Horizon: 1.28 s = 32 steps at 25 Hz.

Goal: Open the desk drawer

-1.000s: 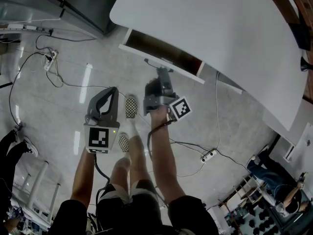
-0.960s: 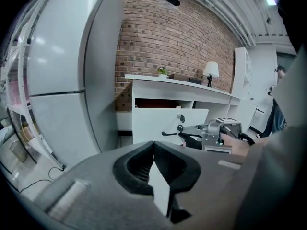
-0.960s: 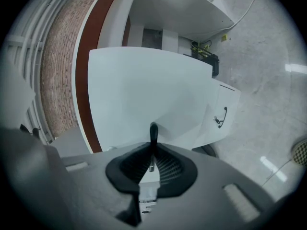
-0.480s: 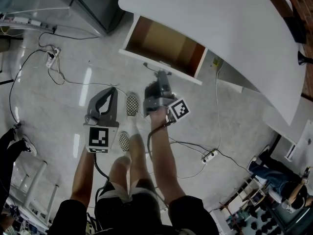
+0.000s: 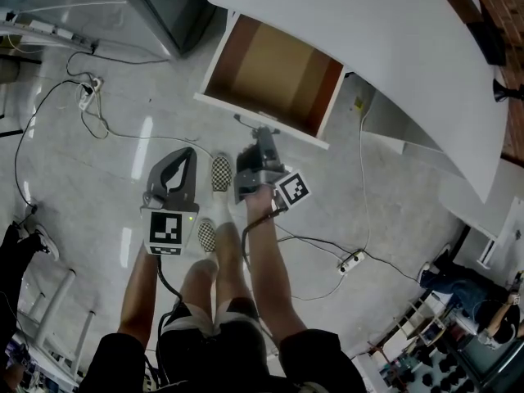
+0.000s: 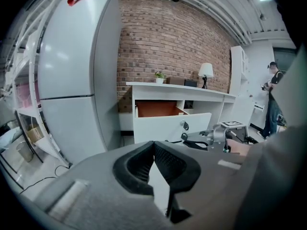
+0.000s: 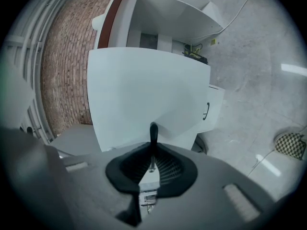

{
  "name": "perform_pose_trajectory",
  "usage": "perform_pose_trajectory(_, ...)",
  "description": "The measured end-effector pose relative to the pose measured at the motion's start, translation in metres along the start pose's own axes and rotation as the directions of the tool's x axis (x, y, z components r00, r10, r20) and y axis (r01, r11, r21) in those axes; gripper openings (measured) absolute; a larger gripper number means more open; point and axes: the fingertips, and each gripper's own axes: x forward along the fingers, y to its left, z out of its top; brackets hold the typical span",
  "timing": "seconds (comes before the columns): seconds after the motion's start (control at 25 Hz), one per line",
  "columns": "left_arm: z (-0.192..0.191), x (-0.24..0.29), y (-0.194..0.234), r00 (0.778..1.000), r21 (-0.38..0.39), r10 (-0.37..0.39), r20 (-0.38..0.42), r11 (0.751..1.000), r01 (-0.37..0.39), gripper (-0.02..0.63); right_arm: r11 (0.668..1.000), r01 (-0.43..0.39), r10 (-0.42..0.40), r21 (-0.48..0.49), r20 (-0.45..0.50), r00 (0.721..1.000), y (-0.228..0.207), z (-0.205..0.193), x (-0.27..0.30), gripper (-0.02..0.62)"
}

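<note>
The white desk (image 5: 368,39) has its drawer (image 5: 278,68) pulled well out, with the bare brown inside showing. My right gripper (image 5: 262,135) is shut on the dark handle (image 7: 153,131) at the middle of the white drawer front (image 7: 144,90). The left gripper (image 5: 187,152) hangs over the floor to the left of the drawer, shut with nothing between its pads. In the left gripper view the drawer (image 6: 160,110) stands ahead, with the right gripper (image 6: 213,137) at its front panel.
A tall grey-white fridge (image 6: 72,80) stands left of the desk. Cables (image 5: 82,97) and a power strip (image 5: 350,260) lie on the tiled floor. My checkered shoes (image 5: 219,177) are just below the drawer. Another person (image 5: 458,289) is at the lower right.
The drawer has slid further out from under the desk, showing much more of its inside. My right gripper came back toward me with the handle. The left gripper barely shifted.
</note>
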Motion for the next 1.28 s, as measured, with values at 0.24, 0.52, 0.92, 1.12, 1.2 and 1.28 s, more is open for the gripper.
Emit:
perform_pose_trajectory(0.24,-0.003,-0.015,-0.006,1.000,0.006,-0.001,0.012,1.000,0.001,0.011,1.000,0.007,-0.007,-0.001,0.000,1.000,-0.008,-0.008,-0.020,0.028)
perform_pose_trajectory(0.52,-0.009,-0.035,-0.009,1.000,0.008,0.011,0.019,1.000,-0.011,0.011,1.000,0.008,-0.008,0.007,0.002,1.000,-0.012,-0.020,-0.039,0.026)
perform_pose_trajectory(0.92,-0.018,-0.058,-0.013,1.000,0.009,0.021,0.022,1.000,-0.021,0.011,1.000,-0.011,0.011,0.001,0.009,1.000,-0.008,-0.030,-0.046,0.026)
perform_pose_trajectory(1.12,-0.021,-0.062,-0.014,0.999,0.008,0.025,0.027,1.000,-0.025,0.011,1.000,-0.029,0.029,-0.003,0.018,0.999,-0.003,-0.032,-0.047,0.026)
perform_pose_trajectory(1.2,-0.022,-0.063,-0.016,0.999,0.010,0.024,0.029,1.000,-0.024,0.011,0.999,-0.032,0.032,-0.005,0.023,0.999,-0.003,-0.032,-0.047,0.026)
perform_pose_trajectory(1.28,-0.023,-0.065,-0.018,0.999,0.013,0.023,0.027,1.000,-0.023,0.011,0.999,-0.036,0.036,-0.008,0.024,0.999,-0.004,-0.033,-0.048,0.026)
